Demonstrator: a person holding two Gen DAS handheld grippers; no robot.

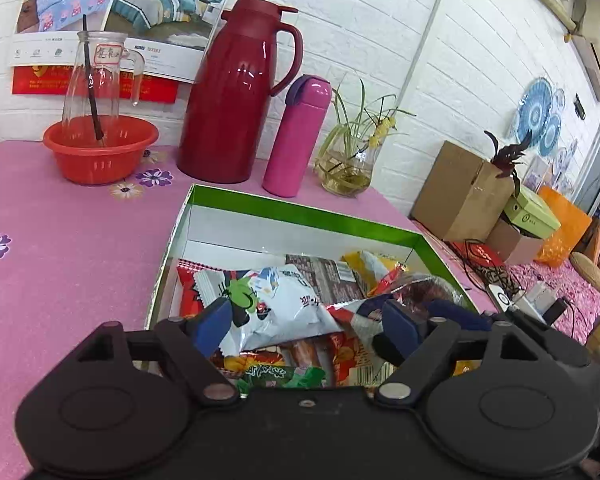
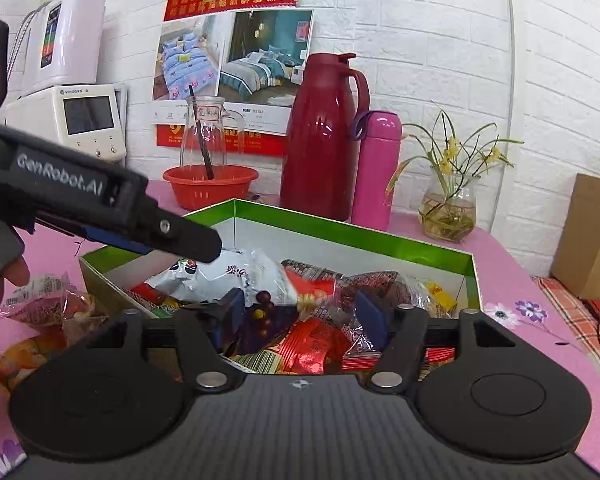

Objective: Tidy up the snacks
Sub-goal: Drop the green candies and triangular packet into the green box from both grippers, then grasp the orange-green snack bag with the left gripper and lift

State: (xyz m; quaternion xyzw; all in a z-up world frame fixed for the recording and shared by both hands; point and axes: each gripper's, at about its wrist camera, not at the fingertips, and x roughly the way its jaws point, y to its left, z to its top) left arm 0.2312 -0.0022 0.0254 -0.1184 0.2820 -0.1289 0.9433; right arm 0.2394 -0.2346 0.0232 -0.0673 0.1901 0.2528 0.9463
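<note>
Nearest the lens: left claw [image 1: 306, 320] spread wide, clasping nothing, blue pads clear of the wrappers beneath. Directly below and just ahead, between the pads: white snack bag [image 1: 276, 300], crumpled, long axis running roughly across the span from one pad toward the other, lying on top of the pile. Beyond it, dark brown packet [image 1: 324, 276] and yellow packet [image 1: 374, 266] toward the far wall of the green-rimmed box [image 1: 300, 214].

Right claw [image 2: 300, 312] likewise released and wide, holding nothing, hovering over the near edge of the same box above a clear packet of reddish sweets [image 2: 376, 286] and red wrappers [image 2: 316, 350]. Seen from the right wrist, left claw reaching in from the left side over the white bag.

Outside the box, on the pink worktop [image 1: 68, 240]: loose snack packets [image 2: 48, 306] lying by the near left corner, just beside a hand [image 2: 0, 284]. Probably the remaining work, since most snacks already sit inside. Those strays lie on the left claw's side, so that one looks nearer; right claw would need to cross over the box.

Further back along the wall: red basin [image 1: 100, 148], red jug [image 1: 236, 92], pink flask [image 1: 298, 136].
</note>
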